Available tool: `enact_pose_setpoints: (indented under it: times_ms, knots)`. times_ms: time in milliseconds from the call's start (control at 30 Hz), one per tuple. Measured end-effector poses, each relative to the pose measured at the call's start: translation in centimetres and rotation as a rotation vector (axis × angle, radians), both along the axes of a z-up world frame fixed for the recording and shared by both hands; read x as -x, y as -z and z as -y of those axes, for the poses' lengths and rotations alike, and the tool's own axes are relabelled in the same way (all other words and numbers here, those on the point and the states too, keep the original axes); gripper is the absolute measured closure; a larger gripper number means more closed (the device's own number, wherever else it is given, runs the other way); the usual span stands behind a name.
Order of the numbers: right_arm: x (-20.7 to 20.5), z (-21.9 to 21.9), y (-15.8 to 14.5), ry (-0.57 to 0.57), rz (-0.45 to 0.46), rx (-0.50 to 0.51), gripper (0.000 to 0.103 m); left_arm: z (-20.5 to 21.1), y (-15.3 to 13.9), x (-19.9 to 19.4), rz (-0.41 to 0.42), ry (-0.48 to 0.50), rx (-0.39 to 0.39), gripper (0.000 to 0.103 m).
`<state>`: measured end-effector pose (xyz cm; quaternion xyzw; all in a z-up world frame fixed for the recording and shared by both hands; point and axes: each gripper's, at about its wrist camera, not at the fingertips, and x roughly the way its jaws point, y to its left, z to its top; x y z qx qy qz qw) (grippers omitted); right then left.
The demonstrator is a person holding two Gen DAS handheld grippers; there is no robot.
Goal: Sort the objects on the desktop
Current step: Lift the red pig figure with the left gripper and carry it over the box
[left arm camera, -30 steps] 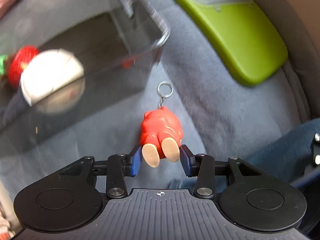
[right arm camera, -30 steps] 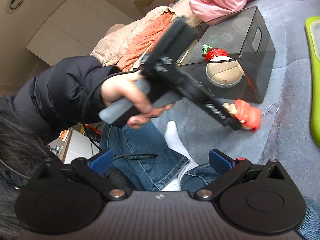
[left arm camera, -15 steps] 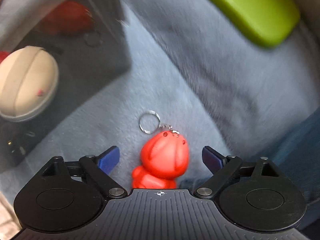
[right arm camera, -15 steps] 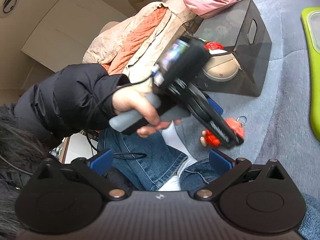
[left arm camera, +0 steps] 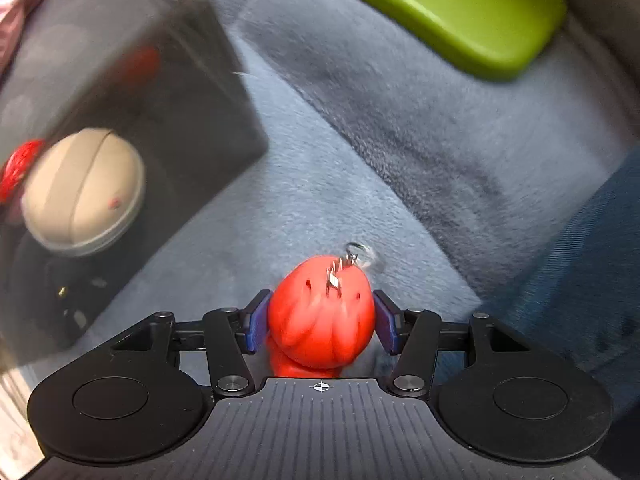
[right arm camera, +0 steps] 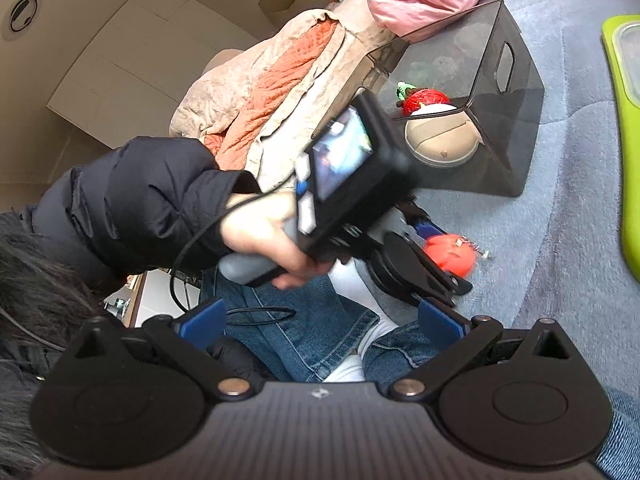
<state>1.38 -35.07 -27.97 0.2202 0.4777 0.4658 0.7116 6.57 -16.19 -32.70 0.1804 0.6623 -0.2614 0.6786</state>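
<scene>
Red plastic fills the left wrist view: we have the left hand-held gripper (left arm camera: 321,322) clenched on the keychain figure (left arm camera: 320,316), blue pads touching both its sides, just above the blue blanket (left arm camera: 400,140). Its key ring (left arm camera: 360,254) is blurred. Near, to the left, stands the dark bin (left arm camera: 168,92), which holds a beige case (left arm camera: 82,192).

From the right wrist view, we see the right hand-held gripper (right arm camera: 320,322) released, holding nothing. A green tray (right arm camera: 628,140) lies at the right edge.
</scene>
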Motion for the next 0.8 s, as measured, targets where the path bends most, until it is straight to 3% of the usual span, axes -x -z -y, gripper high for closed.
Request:
enact_pose_setpoints:
  times_ms: [67,167,233,333,433,800]
  knots:
    - [0.0,0.0,0.0,0.000,-0.002,0.001,0.000,-0.6,-1.1,0.0,0.001,-0.009,0.021,0.046]
    - [0.0,0.0,0.0,0.001,-0.005,0.006,0.000,-2.7,-4.9,-1.8,-0.072,-0.182,0.189,0.046]
    - [0.0,-0.1,0.0,-0.003,-0.006,0.011,0.000,-3.7,-7.4,-3.5,-0.045,-0.268,0.281,0.046]
    - [0.0,-0.3,0.0,-0.010,-0.003,0.017,0.000,-5.0,-10.1,-7.3,0.039,-0.380,0.359,0.046]
    - [0.0,-0.4,-0.1,-0.006,-0.007,0.023,0.000,-5.3,-8.8,-12.5,0.065,-0.517,0.388,0.046]
    - [-0.2,0.1,0.1,0.002,-0.016,0.009,0.000,-4.8,2.3,-20.1,-0.042,-0.765,0.222,0.046]
